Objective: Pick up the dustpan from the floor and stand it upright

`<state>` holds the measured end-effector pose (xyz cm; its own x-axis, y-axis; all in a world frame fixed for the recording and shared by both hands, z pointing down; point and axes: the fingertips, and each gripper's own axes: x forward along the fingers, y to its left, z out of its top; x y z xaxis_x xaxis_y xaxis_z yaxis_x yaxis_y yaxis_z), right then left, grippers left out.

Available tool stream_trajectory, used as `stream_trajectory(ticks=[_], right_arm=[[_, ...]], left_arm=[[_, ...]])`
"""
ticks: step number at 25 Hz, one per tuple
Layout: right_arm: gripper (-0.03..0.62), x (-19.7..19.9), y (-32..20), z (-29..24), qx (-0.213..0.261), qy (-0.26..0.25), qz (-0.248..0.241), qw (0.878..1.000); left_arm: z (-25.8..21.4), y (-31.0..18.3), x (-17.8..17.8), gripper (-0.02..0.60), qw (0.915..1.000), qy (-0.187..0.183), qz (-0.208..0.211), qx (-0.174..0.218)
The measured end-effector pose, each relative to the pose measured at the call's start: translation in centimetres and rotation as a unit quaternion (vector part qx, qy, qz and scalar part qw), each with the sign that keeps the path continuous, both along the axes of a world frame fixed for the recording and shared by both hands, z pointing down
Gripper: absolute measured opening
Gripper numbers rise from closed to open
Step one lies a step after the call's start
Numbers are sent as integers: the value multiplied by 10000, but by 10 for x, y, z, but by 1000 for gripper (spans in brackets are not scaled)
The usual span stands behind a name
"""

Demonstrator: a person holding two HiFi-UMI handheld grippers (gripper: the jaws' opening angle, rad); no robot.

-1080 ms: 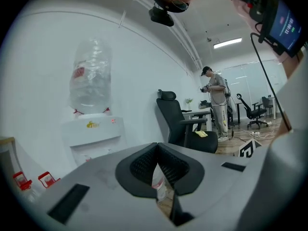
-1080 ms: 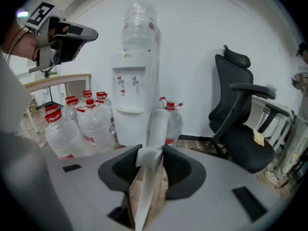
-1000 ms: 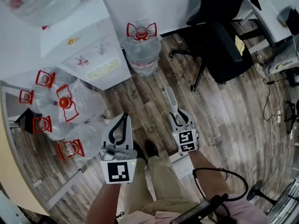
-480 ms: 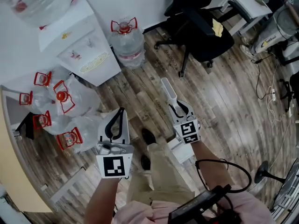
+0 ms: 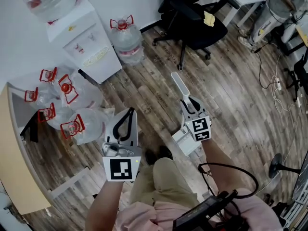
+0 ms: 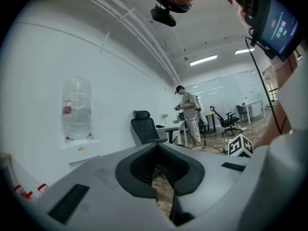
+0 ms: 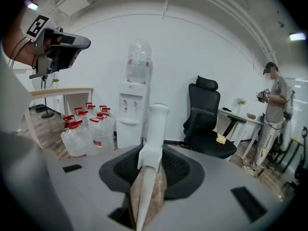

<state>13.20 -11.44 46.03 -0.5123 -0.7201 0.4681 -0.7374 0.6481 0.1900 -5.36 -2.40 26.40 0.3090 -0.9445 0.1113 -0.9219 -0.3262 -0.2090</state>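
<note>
**The right gripper holds the dustpan off the floor, out in front of the water dispenser.**

The right gripper (image 5: 187, 102) pinches the white dustpan (image 5: 178, 84) by its handle. The handle's end sticks out past the fingertips towards the water dispenser (image 5: 84, 37), and the pan sits at the far end from the dispenser, under the marker cube. The left gripper (image 5: 128, 112) hangs alongside with its jaws pressed together on nothing. Red-capped water bottles (image 5: 72, 107) lie just beside the dispenser.
</note>
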Motion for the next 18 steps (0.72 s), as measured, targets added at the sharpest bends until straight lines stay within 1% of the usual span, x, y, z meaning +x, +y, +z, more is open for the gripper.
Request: stream_trajectory(ticks=[1, 3, 4, 6, 9, 13, 16, 18], right_arm=[[121, 9, 10, -4, 14, -7, 47, 10000], [121, 29, 27, -12, 33, -19, 146, 9999], [121, 38, 36, -16, 36, -28, 192, 9998], [121, 57, 53, -23, 33, -54, 258, 9996], [123, 83, 76, -29, 42, -113, 269, 9996], [124, 118, 107, -33, 52, -172, 233, 9996], [127, 140, 130, -34, -8, -172, 210, 9996], [127, 154, 148, -32, -73, -174, 181, 9997]], left_arm=[[-4, 7, 8, 12, 10000, 26, 35, 0], [-12, 19, 22, 12, 9991, 420, -32, -6], [-16, 25, 30, 12, 9988, 481, -4, 0], [-24, 36, 47, 12, 9988, 480, 94, 12], [-33, 52, 74, 12, 9983, 578, 115, 44], [-44, 81, 120, 12, 9987, 445, 232, 122], [-53, 102, 146, 12, 9984, 489, 228, 151], [-58, 116, 160, 12, 9986, 442, 234, 173]])
